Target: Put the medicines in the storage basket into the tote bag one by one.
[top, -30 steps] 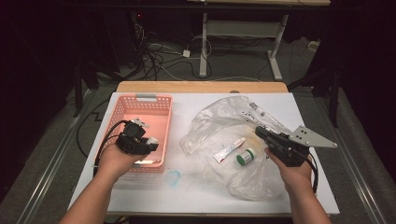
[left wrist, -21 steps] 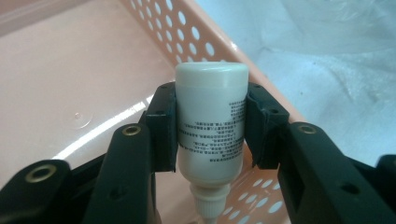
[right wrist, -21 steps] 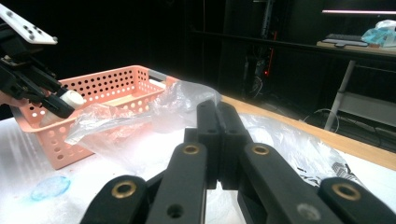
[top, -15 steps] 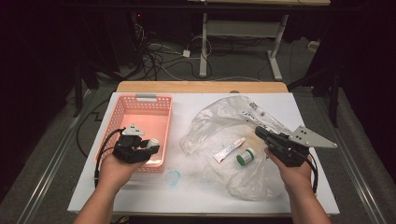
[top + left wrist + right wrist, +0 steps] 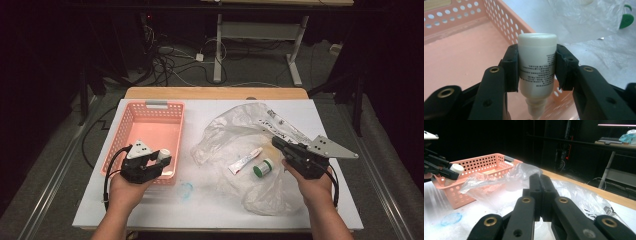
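Jaws of the left gripper [image 5: 537, 67] clamp a white bottle [image 5: 537, 65] over the pink basket [image 5: 461, 60], its nozzle cut off at the bottom edge, while the right gripper [image 5: 540, 195] sits clenched, empty.

The left tongs [image 5: 161, 158], closed on the white bottle [image 5: 163, 154], were drawn back from deep inside the pink basket [image 5: 131, 123] toward its near right corner, and the bottle was brought over the near rim.
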A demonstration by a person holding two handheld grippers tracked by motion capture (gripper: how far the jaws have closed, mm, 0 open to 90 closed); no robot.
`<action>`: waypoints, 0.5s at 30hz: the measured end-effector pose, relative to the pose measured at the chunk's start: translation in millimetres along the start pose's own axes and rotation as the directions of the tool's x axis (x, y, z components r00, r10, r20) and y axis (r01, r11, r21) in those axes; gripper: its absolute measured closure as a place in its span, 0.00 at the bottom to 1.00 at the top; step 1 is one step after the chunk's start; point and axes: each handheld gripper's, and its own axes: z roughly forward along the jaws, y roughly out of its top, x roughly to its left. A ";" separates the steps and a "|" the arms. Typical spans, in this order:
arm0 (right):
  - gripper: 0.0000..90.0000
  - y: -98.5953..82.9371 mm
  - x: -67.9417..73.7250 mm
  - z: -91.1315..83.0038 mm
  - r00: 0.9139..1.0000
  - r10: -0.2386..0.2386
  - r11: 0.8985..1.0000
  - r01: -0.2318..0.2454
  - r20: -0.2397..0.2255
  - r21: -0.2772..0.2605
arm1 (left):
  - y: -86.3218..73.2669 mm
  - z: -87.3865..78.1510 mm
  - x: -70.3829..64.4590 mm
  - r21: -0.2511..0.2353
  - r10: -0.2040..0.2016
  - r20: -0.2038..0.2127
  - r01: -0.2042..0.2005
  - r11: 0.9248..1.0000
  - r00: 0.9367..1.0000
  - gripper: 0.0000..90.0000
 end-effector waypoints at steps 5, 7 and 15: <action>1.00 -0.2 1.4 1.6 1.000 -0.006 1.000 0.006 -0.002 0.002 | -6.1 -0.9 0.9 -0.032 0.006 0.001 -0.006 0.999 1.000 0.65; 1.00 0.4 1.8 1.4 1.000 -0.004 1.000 0.004 -0.002 0.000 | -8.3 -1.1 2.2 -0.042 0.002 0.003 -0.002 0.999 1.000 0.65; 1.00 0.7 1.2 0.2 1.000 -0.004 1.000 0.004 -0.003 -0.004 | -6.6 -4.7 -0.5 -0.078 -0.011 0.010 0.012 0.997 1.000 0.65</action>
